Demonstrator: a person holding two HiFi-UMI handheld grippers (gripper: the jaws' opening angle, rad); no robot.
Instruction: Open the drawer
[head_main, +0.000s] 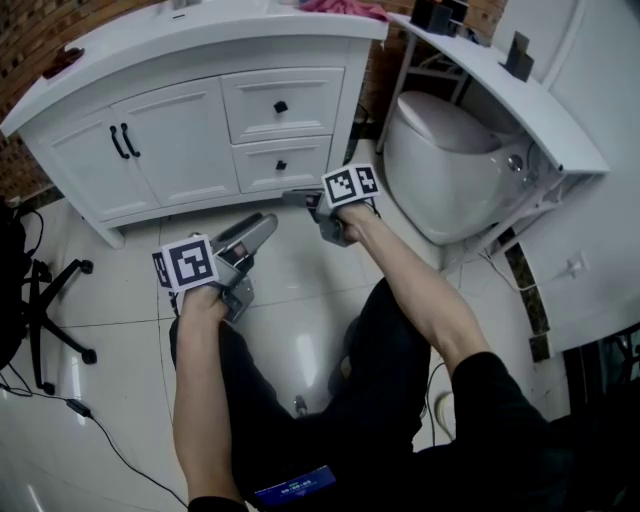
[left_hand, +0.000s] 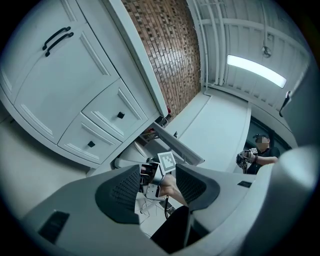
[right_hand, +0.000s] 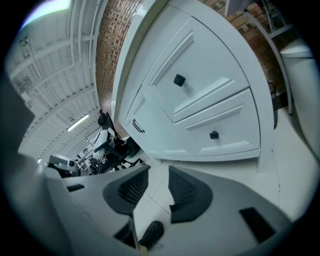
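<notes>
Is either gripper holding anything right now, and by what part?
Nothing is held. The left gripper and right gripper both stand open and empty, short of the drawers.

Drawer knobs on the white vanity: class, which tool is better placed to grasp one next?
Right. The right tool sits nearer the white lower drawer and its black knob, jaws open, facing it; the left tool hangs farther back, aimed aside.
</notes>
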